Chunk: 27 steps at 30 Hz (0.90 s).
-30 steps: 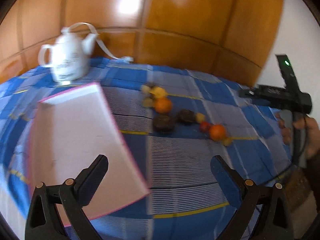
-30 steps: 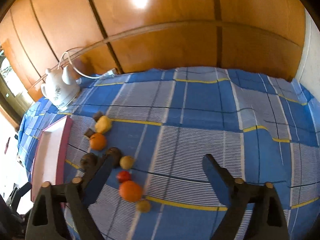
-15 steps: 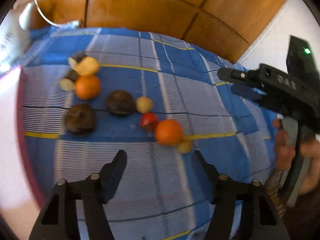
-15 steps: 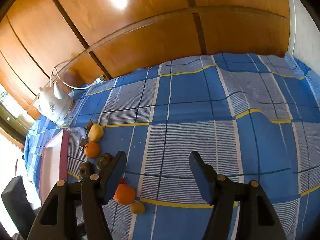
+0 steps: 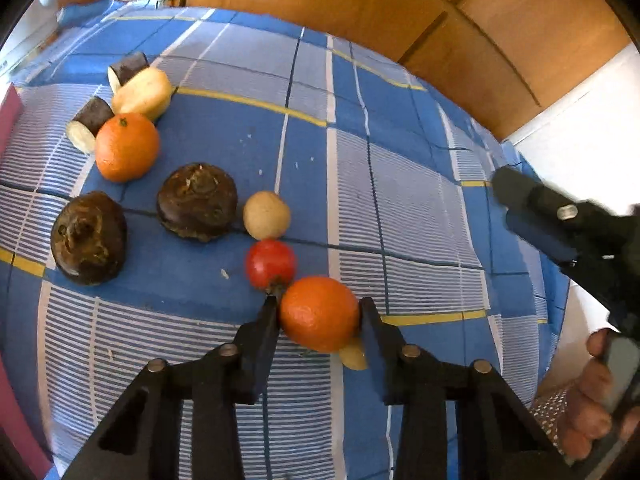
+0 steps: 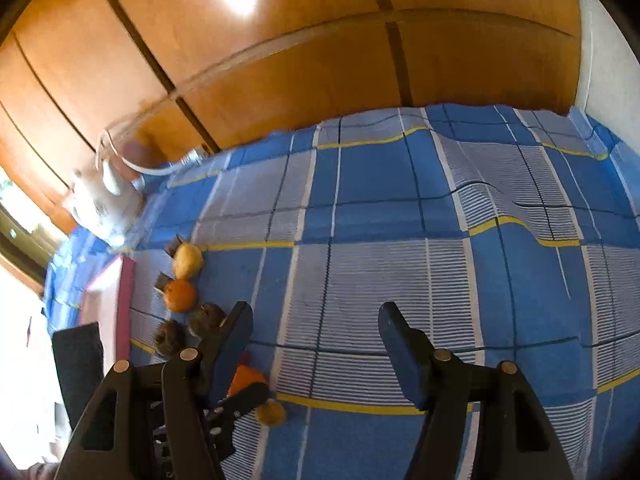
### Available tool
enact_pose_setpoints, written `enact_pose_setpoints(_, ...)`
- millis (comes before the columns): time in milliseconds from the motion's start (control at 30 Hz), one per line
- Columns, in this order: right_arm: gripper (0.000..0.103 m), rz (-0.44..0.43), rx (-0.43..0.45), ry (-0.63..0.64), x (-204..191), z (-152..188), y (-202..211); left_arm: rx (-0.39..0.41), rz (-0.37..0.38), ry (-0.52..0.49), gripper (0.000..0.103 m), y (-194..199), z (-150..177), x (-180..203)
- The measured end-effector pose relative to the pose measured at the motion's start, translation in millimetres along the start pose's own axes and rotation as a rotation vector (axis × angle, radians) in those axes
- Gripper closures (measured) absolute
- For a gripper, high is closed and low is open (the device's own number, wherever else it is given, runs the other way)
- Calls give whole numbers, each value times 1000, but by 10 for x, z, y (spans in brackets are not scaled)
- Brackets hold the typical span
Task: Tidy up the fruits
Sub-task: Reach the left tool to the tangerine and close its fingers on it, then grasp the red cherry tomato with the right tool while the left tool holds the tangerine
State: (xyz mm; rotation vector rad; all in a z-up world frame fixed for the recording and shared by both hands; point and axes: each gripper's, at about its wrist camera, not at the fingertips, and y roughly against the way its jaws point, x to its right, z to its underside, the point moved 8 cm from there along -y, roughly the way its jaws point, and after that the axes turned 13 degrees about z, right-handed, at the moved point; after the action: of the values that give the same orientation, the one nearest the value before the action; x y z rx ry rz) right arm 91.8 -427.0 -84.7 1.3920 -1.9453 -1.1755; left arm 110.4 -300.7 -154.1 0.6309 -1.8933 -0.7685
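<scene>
- Nearest your left gripper [image 5: 319, 312]: its jaws sit on either side of the near orange [image 5: 319, 313], touching or all but touching it, orange down on the blue checked cloth [image 5: 400, 216]. Reads as clamped, but I can't confirm full pressure.
- Just under the orange on the right, a small yellowish fruit [image 5: 353, 355] lies by the right finger; watch that you don't drag it.
- Red fruit [image 5: 271, 264] touches the left fingertip's far side. Judged risk: it rolls when you lift.
- Your right gripper [image 6: 316, 334], off to the right, has fingers wide apart, holding nothing, over bare cloth.
- Step in hand, I'd say: grasping the first orange for the tray [image 6: 122, 304]. Next move calls for a firm squeeze, a straight lift, then a carry left to the pink-edged tray.
- Farther out: pale round fruit [image 5: 267, 215], then two dark brown fruits [image 5: 196, 202], one further left.
- Beyond those: second orange [image 5: 127, 147], with two dark cut pieces [image 5: 89, 123] and a yellow fruit [image 5: 142, 93] bunched at its far side.
- Far left: white kettle [image 6: 102, 208] by the wood panelling, blurred.
</scene>
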Motion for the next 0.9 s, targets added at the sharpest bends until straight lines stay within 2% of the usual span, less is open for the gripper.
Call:
enact_pose_setpoints(33, 44, 3, -21, 14, -14, 29, -42, 0, 6, -5, 64, 24, 16, -11)
enact_pose_setpoints(167, 51, -11, -99, 72, -93, 157, -171, 11, 34, -1, 64, 175, 84, -116)
enact_pose_setpoints(467, 51, -110, -230, 281, -518, 556, -302, 46, 32, -43, 64, 572, 318, -276)
enact_pose_setpoints(600, 51, -106, -274, 391, -692, 775, -350, 71, 33, -132, 64, 734, 365, -279)
enact_pose_setpoints(700, 53, -55, -287, 464, -742, 915, -409, 73, 1, -203, 64, 767, 396, -297)
enact_pose_setpoints(767, 74, -21, -284, 492, -747, 947, -423, 57, -7, -251, 64, 766, 421, -308)
enact_pose_setpoints(800, 76, -8, -283, 502, -751, 972, -431, 57, -19, -289, 64, 789, 444, -307)
enact_pose_setpoints(867, 78, 6, -271, 518, -767, 993, -430, 60, 39, -366, 64, 827, 478, -211)
enact_pose_setpoints(900, 78, 10, -266, 523, -775, 1002, -428, 74, 37, -424, 64, 859, 509, -169)
